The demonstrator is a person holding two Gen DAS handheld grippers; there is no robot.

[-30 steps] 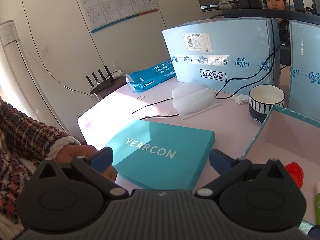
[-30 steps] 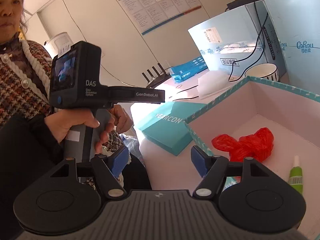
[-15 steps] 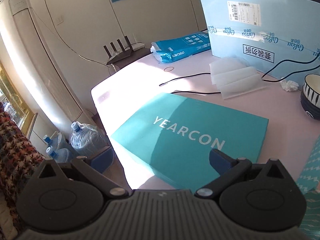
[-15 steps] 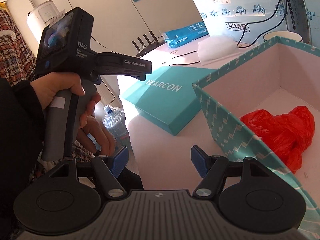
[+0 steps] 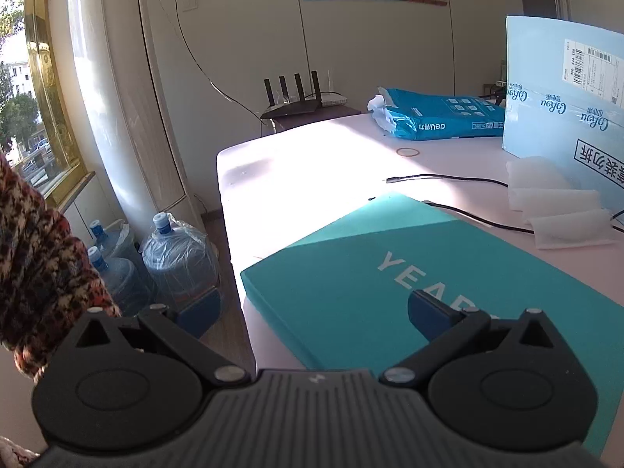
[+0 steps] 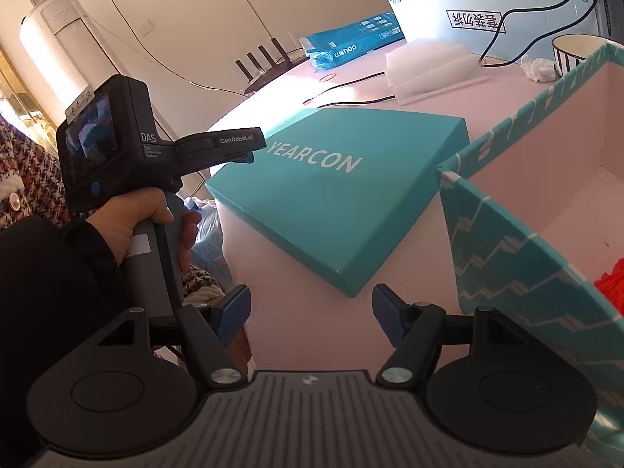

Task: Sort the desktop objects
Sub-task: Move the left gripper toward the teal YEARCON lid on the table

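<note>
A flat teal lid marked YEARCON (image 5: 390, 280) (image 6: 335, 195) lies on the pink table near its left edge. My left gripper (image 5: 312, 310) is open and empty, held over the lid's near left corner; it also shows in the right wrist view (image 6: 218, 148) at the lid's left edge. My right gripper (image 6: 310, 314) is open and empty above the bare table, just in front of the lid. The open teal patterned box (image 6: 518, 241) stands at the right with a red plastic bag (image 6: 612, 284) inside.
A blue Deli paper pack (image 5: 440, 119), a black router (image 5: 300, 97), white foam pieces (image 5: 557, 206), black cables (image 5: 444, 177) and a large light-blue carton (image 5: 565, 97) are at the back. A striped bowl (image 6: 577, 50) stands behind the box. Water bottles (image 5: 175, 257) stand on the floor at left.
Both grippers have swung left and lower. The left now hangs over the lid's left corner at the table edge; the right has turned away from the box toward the lid.
</note>
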